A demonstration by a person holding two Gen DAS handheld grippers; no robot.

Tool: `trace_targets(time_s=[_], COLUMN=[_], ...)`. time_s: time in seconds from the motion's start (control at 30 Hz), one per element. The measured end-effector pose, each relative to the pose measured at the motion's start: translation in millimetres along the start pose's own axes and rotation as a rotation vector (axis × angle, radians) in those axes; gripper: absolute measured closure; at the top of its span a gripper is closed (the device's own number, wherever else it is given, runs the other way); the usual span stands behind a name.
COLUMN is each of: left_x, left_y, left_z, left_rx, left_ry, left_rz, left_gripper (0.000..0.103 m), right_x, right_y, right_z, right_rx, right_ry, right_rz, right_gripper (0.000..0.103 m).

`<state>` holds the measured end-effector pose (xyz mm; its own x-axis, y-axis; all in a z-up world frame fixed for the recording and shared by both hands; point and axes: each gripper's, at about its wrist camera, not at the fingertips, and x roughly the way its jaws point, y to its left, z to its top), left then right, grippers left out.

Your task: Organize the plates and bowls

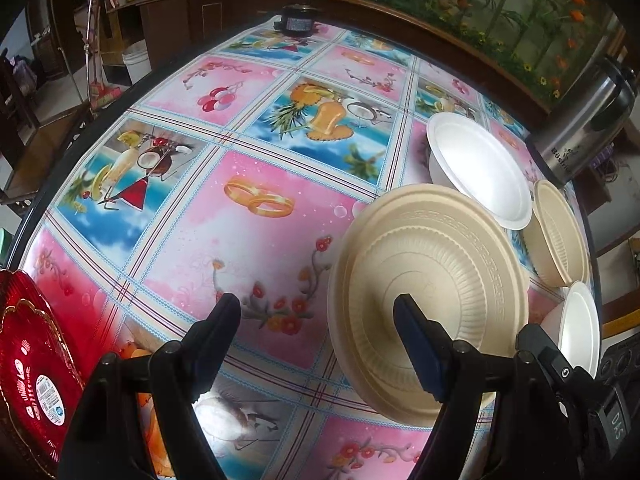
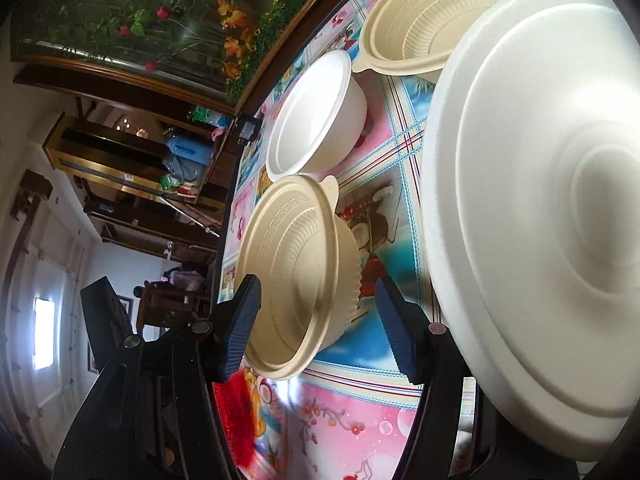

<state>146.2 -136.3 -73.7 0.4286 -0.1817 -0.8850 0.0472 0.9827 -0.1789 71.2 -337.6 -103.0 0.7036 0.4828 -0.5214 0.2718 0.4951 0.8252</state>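
Colorful tabletop (image 1: 256, 208) holds bowls. Left claw (image 1: 316, 320) gapes, empty, beside the tan plate (image 1: 432, 296). Right claw (image 2: 318, 316) gapes around a tan bowl (image 2: 296, 276), unsqueezed. Pinch its rim gently.

Beige plate (image 1: 430, 280) tilted; white bowl (image 1: 480, 168) & beige bowl (image 1: 558, 236) on tbl.

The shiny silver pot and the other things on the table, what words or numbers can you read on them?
"Bosrnie", roughly; last letters unclear: tall steel thermos pot.
"0KS", sideways: black right gripper body.
White sticker on red plastic tray: too small to read.
Label on black round box: blurred.
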Motion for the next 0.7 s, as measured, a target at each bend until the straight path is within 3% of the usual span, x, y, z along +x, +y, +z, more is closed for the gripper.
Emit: trace_targets(time_s=[0.2, 0.43, 0.7], left_x=[3.9, 2.8, -1.4], left_y=[-3.4, -2.3, -1.0], left_z=[-0.8, 0.6, 2.1], left_rx=[0.015, 0.023, 0.028], left_ry=[-0.001, -0.01, -0.027], left_rz=[0.002, -0.004, -0.007], left_gripper=[0.026, 0.042, 0.05], right_x=[0.2, 1.9, 2.1], right_y=[-1.0, -1.2, -2.3], right_z=[-1.0, -1.0, -1.7], right_rx=[-0.008, -0.019, -0.017], right_ry=[-0.009, -0.009, -0.004], right_rz=[-0.004, -0.023, -0.025], right_gripper=[0.044, 0.058, 0.058])
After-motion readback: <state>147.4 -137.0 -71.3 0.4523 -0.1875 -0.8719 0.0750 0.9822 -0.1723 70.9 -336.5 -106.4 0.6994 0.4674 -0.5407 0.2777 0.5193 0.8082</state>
